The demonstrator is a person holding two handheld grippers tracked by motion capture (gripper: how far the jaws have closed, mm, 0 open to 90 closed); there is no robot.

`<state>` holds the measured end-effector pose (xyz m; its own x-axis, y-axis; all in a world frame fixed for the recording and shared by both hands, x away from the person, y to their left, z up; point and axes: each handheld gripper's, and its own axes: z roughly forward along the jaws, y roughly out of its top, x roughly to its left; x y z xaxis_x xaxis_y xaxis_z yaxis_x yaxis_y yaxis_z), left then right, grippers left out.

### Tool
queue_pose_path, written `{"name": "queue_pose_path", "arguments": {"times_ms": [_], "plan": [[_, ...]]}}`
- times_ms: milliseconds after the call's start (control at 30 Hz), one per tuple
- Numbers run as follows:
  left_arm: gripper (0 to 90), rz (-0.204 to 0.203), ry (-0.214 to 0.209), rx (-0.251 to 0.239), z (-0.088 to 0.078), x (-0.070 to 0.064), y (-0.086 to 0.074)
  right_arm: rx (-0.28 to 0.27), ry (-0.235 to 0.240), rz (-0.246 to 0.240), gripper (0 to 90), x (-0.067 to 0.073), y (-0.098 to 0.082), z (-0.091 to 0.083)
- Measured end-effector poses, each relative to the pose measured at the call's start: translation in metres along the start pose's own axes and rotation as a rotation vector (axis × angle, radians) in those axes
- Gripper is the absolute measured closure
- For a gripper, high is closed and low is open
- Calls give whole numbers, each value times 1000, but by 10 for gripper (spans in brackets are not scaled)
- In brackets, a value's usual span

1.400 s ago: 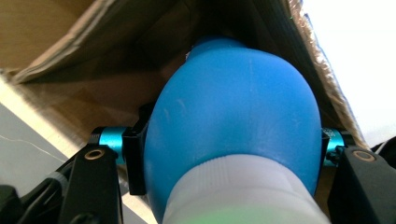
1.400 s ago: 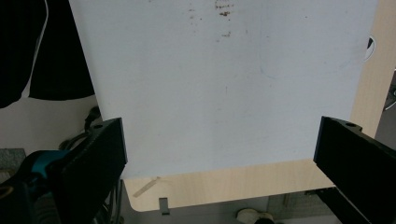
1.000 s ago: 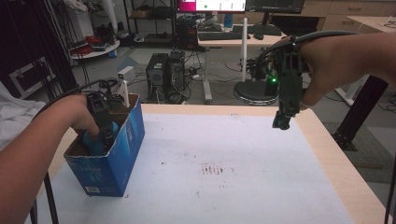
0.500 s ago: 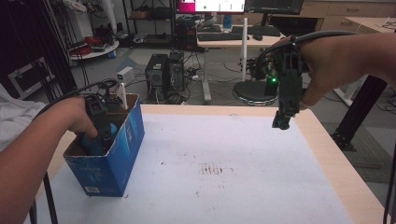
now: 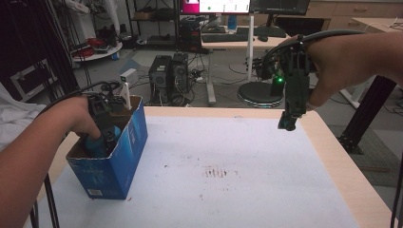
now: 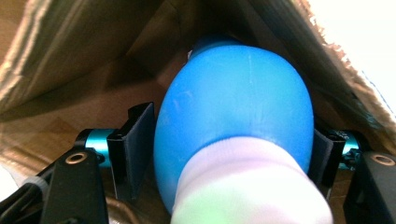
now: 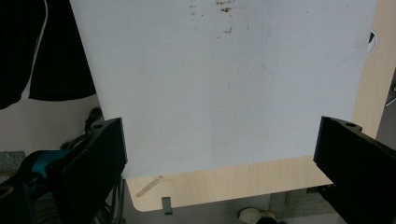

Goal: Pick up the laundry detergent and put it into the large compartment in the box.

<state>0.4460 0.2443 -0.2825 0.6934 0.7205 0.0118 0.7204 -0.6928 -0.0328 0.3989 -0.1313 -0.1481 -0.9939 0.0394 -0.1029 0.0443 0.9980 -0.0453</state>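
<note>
Blue rubber bulb with white neck (image 6: 233,112) sits inside the open blue cardboard box (image 5: 119,166) at lower left of the high view, between the left gripper (image 6: 229,154) pads, which have just been opening. Right gripper (image 7: 219,158), jaws wide apart and empty, hangs at upper right over the white table sheet (image 5: 237,190)

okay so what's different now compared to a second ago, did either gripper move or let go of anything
The left gripper, down in the blue cardboard box, has just been opening its jaws; the blue bulb sits between them, and whether the pads still press on it is unclear. Neither hand visibly shifted. The right gripper hangs open over the table's far right corner, as before.
</note>
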Motion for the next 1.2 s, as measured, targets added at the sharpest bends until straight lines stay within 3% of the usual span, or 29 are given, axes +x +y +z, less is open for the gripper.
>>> {"name": "queue_pose_path", "arguments": {"times_ms": [233,400,867,1000,1033,1200], "plan": [[253,-11,25,-3,-10,-1,0,-2,-3,-2,16,0,1,0],[225,-45,17,-27,-15,-3,0,-2,-1,-5,16,-1,1,0],[168,-32,-2,-20,-45,-4,1,-1,4,-2,16,-2,1,2],[149,-42,-17,-43,-51,-9,2,-1,5,-3,16,-3,2,2],[141,-21,-16,-30,-53,-8,3,-1,5,-2,16,-3,1,2],[109,-27,-19,-42,-59,-15,6,-1,6,0,16,-3,2,2]]}}
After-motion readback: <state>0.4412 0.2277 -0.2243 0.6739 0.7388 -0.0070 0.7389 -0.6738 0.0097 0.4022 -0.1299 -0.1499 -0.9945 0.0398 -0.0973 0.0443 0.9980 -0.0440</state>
